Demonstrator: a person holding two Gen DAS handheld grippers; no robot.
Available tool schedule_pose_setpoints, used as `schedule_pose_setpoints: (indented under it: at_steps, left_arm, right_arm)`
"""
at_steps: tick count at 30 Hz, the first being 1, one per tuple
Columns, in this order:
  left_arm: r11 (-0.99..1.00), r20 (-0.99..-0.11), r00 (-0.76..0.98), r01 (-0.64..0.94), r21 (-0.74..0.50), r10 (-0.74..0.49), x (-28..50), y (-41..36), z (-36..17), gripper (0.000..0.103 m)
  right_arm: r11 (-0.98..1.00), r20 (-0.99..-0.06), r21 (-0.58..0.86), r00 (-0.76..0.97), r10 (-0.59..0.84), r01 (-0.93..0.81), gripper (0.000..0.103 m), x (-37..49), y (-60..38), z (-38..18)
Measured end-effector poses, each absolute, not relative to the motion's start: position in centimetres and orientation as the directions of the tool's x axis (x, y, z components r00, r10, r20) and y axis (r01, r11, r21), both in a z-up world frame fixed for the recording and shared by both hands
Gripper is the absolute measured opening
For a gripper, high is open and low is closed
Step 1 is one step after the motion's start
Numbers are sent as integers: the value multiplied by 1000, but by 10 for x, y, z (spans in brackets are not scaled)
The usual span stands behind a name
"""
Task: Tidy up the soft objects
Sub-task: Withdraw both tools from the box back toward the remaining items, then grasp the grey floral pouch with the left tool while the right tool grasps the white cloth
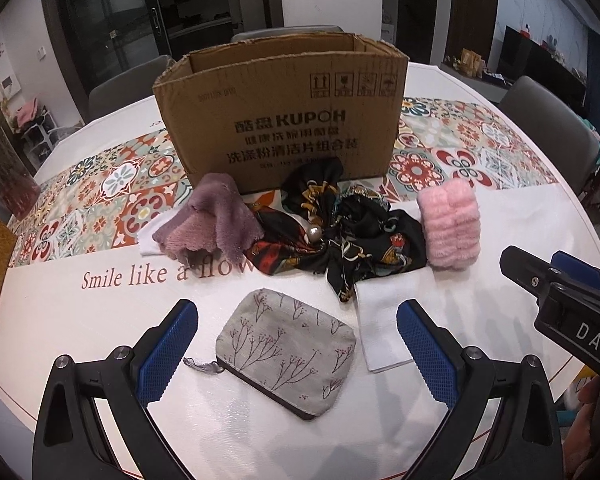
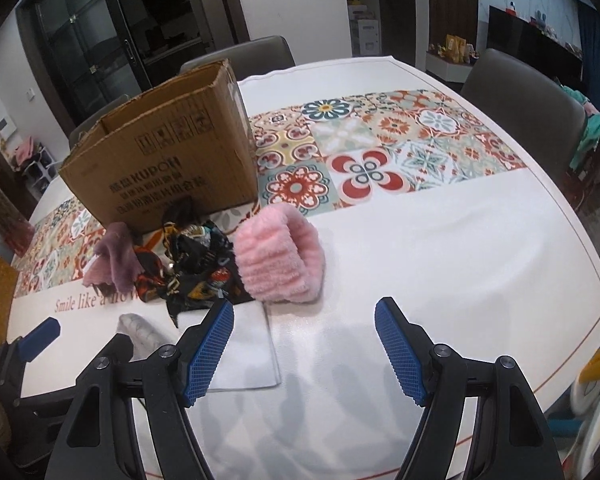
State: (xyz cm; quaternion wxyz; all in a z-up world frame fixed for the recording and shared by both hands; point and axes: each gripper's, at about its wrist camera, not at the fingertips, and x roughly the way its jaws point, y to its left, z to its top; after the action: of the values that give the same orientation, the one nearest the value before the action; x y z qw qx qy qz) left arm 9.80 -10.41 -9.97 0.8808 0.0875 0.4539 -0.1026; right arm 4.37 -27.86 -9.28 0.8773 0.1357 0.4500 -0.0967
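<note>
The left gripper (image 1: 296, 348) hangs with its jaws spread wide and empty, straddling the grey zip pouch (image 1: 290, 354) on the white tablecloth (image 2: 440, 248); best to lower squarely and pinch it across the middle, clear of the white folded cloth (image 1: 384, 320) beside it. The right gripper (image 2: 304, 354) is likewise wide and empty, near the pink fuzzy cuff (image 2: 278, 258), with the cardboard box (image 1: 284, 120) open behind
</note>
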Motion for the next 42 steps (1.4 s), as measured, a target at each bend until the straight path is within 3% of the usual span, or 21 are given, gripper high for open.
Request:
schedule_pose_setpoints:
  at_steps: [24,36,42]
  left_arm:
    - [959,-876,478,271,78,-64,107,-110,-148,91]
    - [956,-916,394,287,53,-68,112,-111,-170,67]
    - [954,-915,391,299,25,-98,111,-111,-170,47]
  right_arm:
    - [940,-856,152,517,-30,306,74,47,-278,-124]
    - [942,-867,148,498,-23,301,74,50,-273,-131]
    - [943,-868,149,496,-19,298,74,50,-271,-131]
